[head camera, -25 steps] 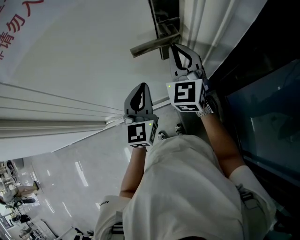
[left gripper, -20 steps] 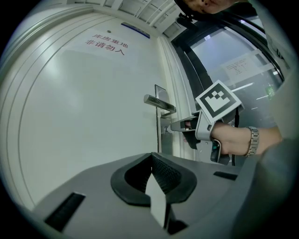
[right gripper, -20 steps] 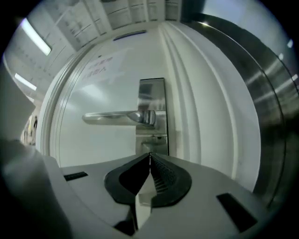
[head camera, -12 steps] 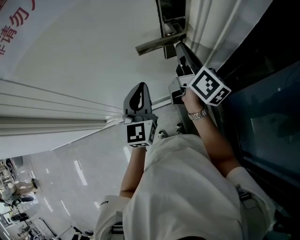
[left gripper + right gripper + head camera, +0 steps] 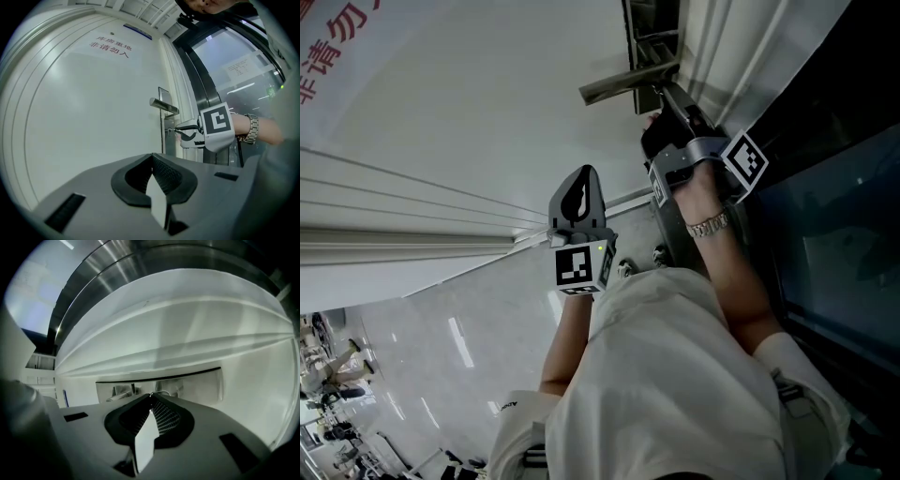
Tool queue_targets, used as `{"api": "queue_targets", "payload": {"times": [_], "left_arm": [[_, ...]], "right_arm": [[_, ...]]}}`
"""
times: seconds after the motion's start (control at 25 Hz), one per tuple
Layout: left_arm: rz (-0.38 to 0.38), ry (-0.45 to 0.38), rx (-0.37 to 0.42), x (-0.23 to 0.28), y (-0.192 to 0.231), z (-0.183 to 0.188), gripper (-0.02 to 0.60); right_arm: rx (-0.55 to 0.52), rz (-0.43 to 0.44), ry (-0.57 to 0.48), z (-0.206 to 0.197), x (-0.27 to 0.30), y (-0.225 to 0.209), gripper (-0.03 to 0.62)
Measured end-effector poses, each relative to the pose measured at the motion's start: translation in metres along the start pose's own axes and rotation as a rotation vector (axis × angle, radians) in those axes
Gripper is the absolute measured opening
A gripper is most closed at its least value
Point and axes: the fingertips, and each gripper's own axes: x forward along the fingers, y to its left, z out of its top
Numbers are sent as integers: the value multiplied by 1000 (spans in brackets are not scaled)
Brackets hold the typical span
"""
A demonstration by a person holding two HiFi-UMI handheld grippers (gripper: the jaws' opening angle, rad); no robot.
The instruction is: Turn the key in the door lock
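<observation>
The white door point(image 5: 469, 112) carries a metal handle point(image 5: 619, 82) on a lock plate point(image 5: 652, 37). My right gripper point(image 5: 661, 94) reaches just under the handle, rolled onto its side with its marker cube point(image 5: 747, 159) turned to the right. In the left gripper view its tips point(image 5: 178, 131) are shut on the small key point(image 5: 171, 131) in the lock. In the right gripper view the jaws point(image 5: 151, 397) are closed, with the key's thin ring point(image 5: 161, 393) at their tip. My left gripper point(image 5: 578, 178) hangs back from the door, shut and holding nothing point(image 5: 152, 161).
Red characters point(image 5: 109, 46) are printed high on the door. A dark metal frame and glass panel point(image 5: 825, 216) stand to the right of the door. The pale tiled floor point(image 5: 441, 356) shows below, past the person's white shirt point(image 5: 675, 375).
The right gripper has rolled about its own axis at the lock, so its marker cube swung from facing the head camera to the right side. The left gripper stayed still.
</observation>
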Motion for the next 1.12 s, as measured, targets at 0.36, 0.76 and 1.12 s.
{"api": "queue_targets", "payload": {"times": [0.36, 0.76, 1.12], "left_arm": [[-6, 3, 6, -4, -2, -1, 9], [-40, 8, 8, 3, -18, -2, 9], [-51, 6, 12, 10, -23, -2, 9]], "right_arm": [[-417, -45, 141, -11, -1, 4, 205], [-1663, -192, 255, -34, -21, 10, 216], [-2346, -283, 333, -36, -6, 12, 215]]}}
